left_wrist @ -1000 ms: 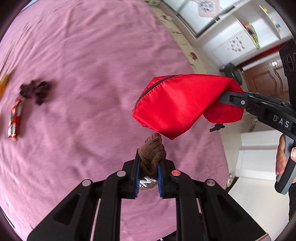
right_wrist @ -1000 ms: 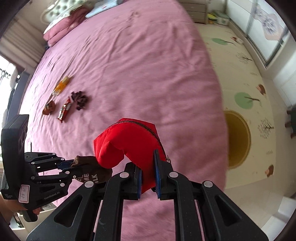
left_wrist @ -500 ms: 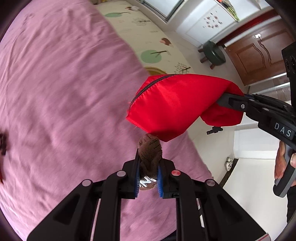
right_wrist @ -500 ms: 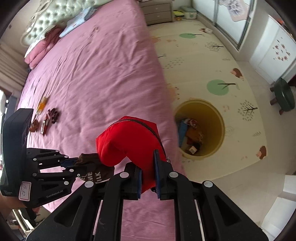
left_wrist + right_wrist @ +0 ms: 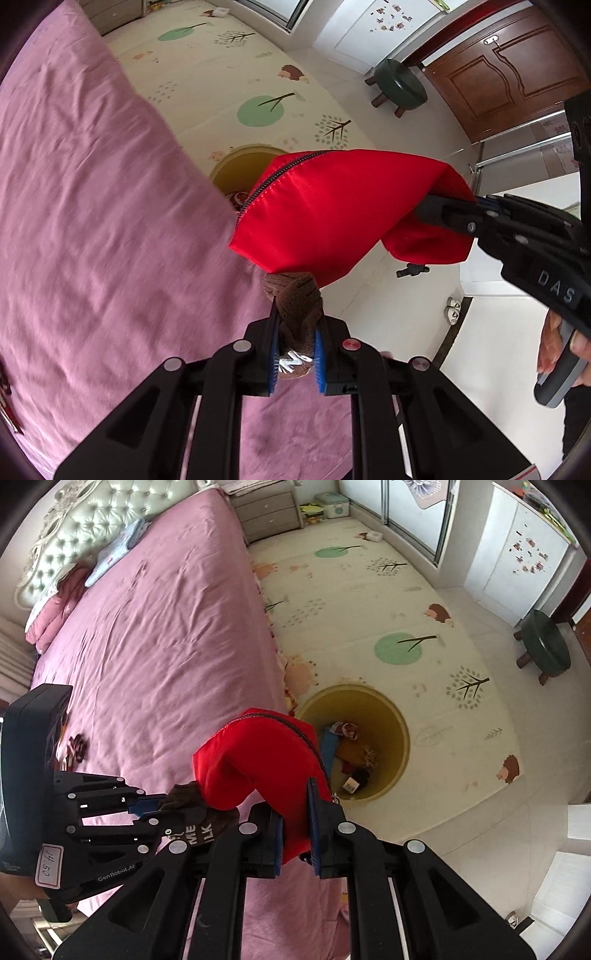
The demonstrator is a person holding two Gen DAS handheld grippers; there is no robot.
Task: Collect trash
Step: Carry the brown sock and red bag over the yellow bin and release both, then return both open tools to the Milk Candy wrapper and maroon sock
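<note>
Right wrist view: my right gripper (image 5: 295,834) pinches the red zip pouch (image 5: 258,753), left gripper (image 5: 147,806) clamps the brown wrapper (image 5: 192,812); I'd centre both over the yellow bin (image 5: 397,720) before releasing.

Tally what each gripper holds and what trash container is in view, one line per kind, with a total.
Red zippered fabric pouch, clamped in the right gripper: 1
Brown crumpled wrapper with white lettering, clamped in the left gripper: 1
Round yellow bin on the floor mat: 1
Total: 3
</note>
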